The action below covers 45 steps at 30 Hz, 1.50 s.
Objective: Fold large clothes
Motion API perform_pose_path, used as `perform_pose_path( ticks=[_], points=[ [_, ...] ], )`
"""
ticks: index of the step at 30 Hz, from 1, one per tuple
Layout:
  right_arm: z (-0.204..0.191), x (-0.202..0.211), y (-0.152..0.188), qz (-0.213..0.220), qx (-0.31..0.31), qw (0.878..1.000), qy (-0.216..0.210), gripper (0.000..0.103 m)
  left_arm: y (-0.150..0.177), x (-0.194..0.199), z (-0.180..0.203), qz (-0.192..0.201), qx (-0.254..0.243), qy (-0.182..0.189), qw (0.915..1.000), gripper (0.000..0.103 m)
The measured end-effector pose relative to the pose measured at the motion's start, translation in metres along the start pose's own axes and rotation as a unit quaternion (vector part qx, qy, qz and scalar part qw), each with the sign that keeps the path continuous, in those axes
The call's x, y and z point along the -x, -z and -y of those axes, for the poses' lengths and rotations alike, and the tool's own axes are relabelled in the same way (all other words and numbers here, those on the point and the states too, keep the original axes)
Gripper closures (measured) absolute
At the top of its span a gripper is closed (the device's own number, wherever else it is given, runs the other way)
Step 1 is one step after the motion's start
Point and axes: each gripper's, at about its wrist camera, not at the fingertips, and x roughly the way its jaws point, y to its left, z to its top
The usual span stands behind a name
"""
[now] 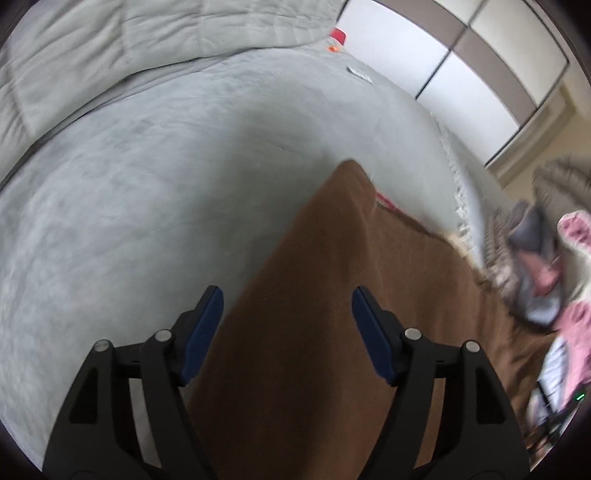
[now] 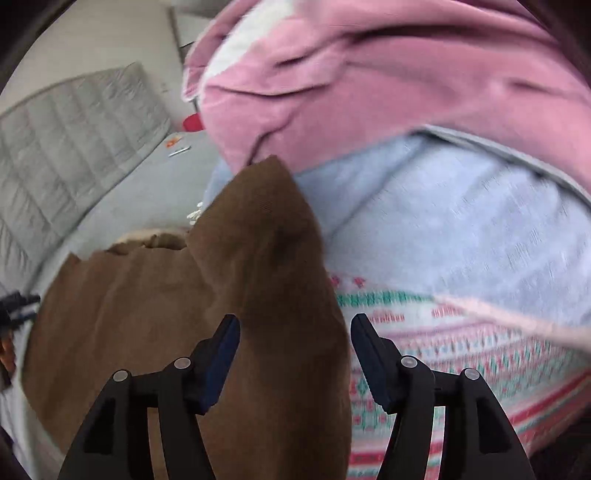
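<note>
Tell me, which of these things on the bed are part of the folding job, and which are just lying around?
In the job: brown garment, left gripper, right gripper.

Lying about: grey quilt, red object, orange bit.

Left gripper: jaws stand apart — nothing pinched between them, both tilted steeply downward.
Left fingers: black linkage arms tipped with blue pads, one on each side of the view, the pads facing each other across a wide gap.
Right gripper: jaws parted too, a little less widely than the left pair, angled down and forward.
Right fingers: same black arms and dark blue pads (silver pivot pins show on each arm), no pad pressing on anything.
Left gripper seen from the right wrist: only a dark scrap at the far left edge — too small to be sure.
</note>
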Motion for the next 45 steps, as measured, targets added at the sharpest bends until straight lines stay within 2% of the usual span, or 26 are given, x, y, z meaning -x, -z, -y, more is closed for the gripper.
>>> perform_pose_path(
  ticks=[2,3,4,5,6,7,10,13,15,17,18,19,20,23,24,26,27,28,30,32,35,37,39,41,42,45],
  points=[
    [-0.007,-0.021,-0.005,-0.013,0.020,0.999,0.021,0.088,0.003,-0.019,0.005,-0.015,-0.012,-0.031,0.9993,0.030],
    [-0.009,-0.029,-0.006,-0.024,0.020,0.999,0.025,0.095,0.005,-0.023,0.006,-0.012,-0.011,-0.040,0.9991,0.036],
    [-0.011,-0.033,-0.008,-0.020,0.016,0.999,0.031,0.095,0.006,-0.023,0.006,0.001,-0.004,-0.043,0.9991,0.052],
    [-0.014,-0.031,-0.007,-0.002,0.016,0.999,0.035,0.096,0.006,-0.022,0.004,0.013,0.004,-0.040,0.9991,0.059],
    [-0.015,-0.027,-0.009,0.017,0.012,0.999,0.040,0.096,0.006,-0.019,0.003,0.026,0.008,-0.040,0.9988,0.077],
    [-0.014,-0.023,-0.012,0.033,-0.005,0.999,0.042,0.097,0.004,-0.017,0.004,0.036,0.004,-0.044,0.9984,0.085],
    [-0.007,-0.012,-0.022,0.080,-0.045,0.995,0.047,0.098,0.002,-0.010,0.009,0.065,-0.019,-0.068,0.9954,0.093],
    [-0.011,-0.009,-0.030,0.113,-0.062,0.991,0.046,0.098,0.000,0.003,-0.009,0.103,0.051,-0.057,0.9917,0.097],
    [-0.012,-0.018,-0.026,0.111,-0.066,0.990,0.063,0.098,-0.003,0.005,-0.027,0.127,0.097,-0.081,0.9838,0.103],
    [-0.005,-0.048,-0.014,0.073,-0.068,0.990,0.102,0.097,-0.002,-0.003,-0.038,0.125,0.102,-0.101,0.9817,0.103],
    [-0.001,-0.062,-0.007,0.049,-0.074,0.991,0.105,0.094,0.002,-0.018,-0.043,0.092,0.103,-0.098,0.9855,0.103],
    [0.008,-0.087,0.003,0.002,-0.088,0.992,0.093,0.092,0.007,-0.026,-0.045,0.073,0.104,-0.095,0.9873,0.103],
    [0.013,-0.103,0.009,-0.035,-0.099,0.991,0.085,0.091,0.011,-0.029,-0.046,0.067,0.105,-0.086,0.9885,0.103],
    [0.011,-0.104,0.002,-0.047,-0.090,0.990,0.101,0.084,0.012,-0.016,-0.053,0.073,0.121,-0.052,0.9886,0.102],
    [0.010,-0.098,-0.001,-0.056,-0.080,0.990,0.104,0.079,0.011,-0.011,-0.057,0.066,0.129,-0.036,0.9887,0.095],
    [0.015,-0.075,0.001,-0.038,-0.093,0.992,0.082,0.060,0.012,0.007,-0.066,0.052,0.141,-0.006,0.9887,0.082],
    [0.022,-0.049,0.007,-0.011,-0.116,0.991,0.059,0.044,0.016,0.023,-0.070,0.058,0.140,0.003,0.9884,0.071],
    [0.027,-0.032,0.014,0.006,-0.131,0.990,0.049,0.038,0.024,0.041,-0.073,0.068,0.135,0.000,0.9885,0.055],
    [0.040,0.008,0.038,0.024,-0.165,0.985,0.038,0.030,0.050,0.072,-0.074,0.077,0.121,-0.010,0.9896,0.035],
    [0.050,0.030,0.060,0.017,-0.184,0.983,0.014,0.029,0.078,0.094,-0.076,0.076,0.112,-0.008,0.9907,0.035],
    [0.062,0.049,0.097,-0.042,-0.218,0.975,-0.006,0.029,0.107,0.110,-0.082,0.054,0.110,0.003,0.9925,0.034],
    [0.069,0.058,0.123,-0.069,-0.269,0.960,-0.035,0.029,0.118,0.112,-0.088,0.028,0.122,0.008,0.9921,0.034],
    [0.082,0.068,0.160,-0.090,-0.361,0.925,-0.077,0.029,0.129,0.114,-0.090,0.008,0.148,0.011,0.9889,0.034],
    [0.080,0.069,0.186,-0.104,-0.414,0.896,-0.121,0.029,0.144,0.118,-0.085,-0.006,0.162,0.022,0.9864,0.034],
    [0.077,0.070,0.195,-0.106,-0.424,0.888,-0.141,0.029,0.149,0.118,-0.079,-0.012,0.166,0.032,0.9855,0.034],
    [0.055,0.060,0.209,-0.110,-0.430,0.876,-0.188,0.029,0.170,0.113,-0.062,-0.030,0.176,0.058,0.9823,0.030]
  ],
)
